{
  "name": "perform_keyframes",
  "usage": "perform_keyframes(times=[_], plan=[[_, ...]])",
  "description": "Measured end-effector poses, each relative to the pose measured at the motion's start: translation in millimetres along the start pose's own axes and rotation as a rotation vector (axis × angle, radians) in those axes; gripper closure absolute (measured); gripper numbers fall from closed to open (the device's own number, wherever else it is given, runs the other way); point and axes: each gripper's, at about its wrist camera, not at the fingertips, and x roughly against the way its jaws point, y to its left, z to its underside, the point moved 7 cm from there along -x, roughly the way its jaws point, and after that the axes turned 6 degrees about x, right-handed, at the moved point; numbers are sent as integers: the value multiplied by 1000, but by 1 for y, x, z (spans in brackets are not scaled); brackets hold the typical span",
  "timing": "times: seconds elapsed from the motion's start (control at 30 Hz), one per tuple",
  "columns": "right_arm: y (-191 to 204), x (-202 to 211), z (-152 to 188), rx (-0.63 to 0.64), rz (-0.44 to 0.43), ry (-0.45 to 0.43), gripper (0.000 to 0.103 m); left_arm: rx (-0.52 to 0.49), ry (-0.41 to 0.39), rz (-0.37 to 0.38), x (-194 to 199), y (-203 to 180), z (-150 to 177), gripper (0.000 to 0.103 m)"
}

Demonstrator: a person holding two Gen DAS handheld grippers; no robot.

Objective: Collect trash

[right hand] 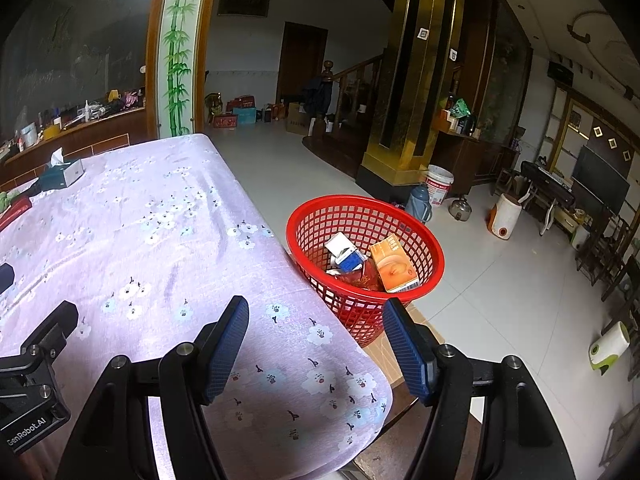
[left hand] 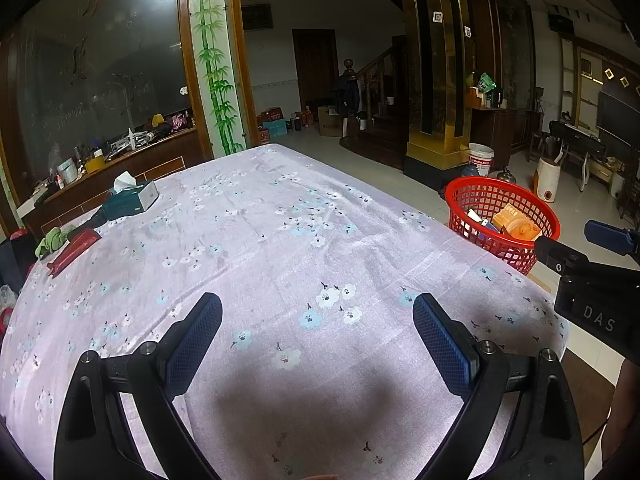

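Both hand-held grippers hover over a table (left hand: 280, 220) draped in a pale lilac cloth printed with small blue-and-white flowers. The left gripper (left hand: 318, 340) has its blue-padded jaws spread wide with nothing but cloth showing between them, so it is released and empty. The right gripper (right hand: 316, 340) is likewise spread apart and grasps nothing; it sits above the table's near right corner, with the cloth edge and the basket visible through the gap. The red plastic basket (right hand: 432, 248) stands just beside the table's right edge, on what looks like a flattened piece of cardboard on the tiled floor. Inside it lie an orange carton (right hand: 394, 266), a small blue-and-white box (right hand: 346, 254) and some reddish wrapping underneath. On the far left of the tabletop, a teal tissue box (left hand: 132, 198) with a white tissue sticking up sits near the far edge, and closer along the left side lie a flat red packet (left hand: 74, 250) and a crumpled green cloth (left hand: 52, 242), touching or nearly touching each other. The middle of the table is bare cloth. A white bucket (right hand: 440, 184) and a kettle (right hand: 460, 208) stand on the floor beyond the basket.
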Motion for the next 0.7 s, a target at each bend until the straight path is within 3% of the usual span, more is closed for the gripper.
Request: perform_keyframes(times=[0.33,0.5,0.7], plan=[[1,0,-1,3,1,1,30,2,2,3,0,0,0,8],[5,-1,-3,8,-6,6,29,50,35,19,-6,8,5,8],[42,-8,-17,67,-58,7,28,141,55,-123,-6,71,12,8]])
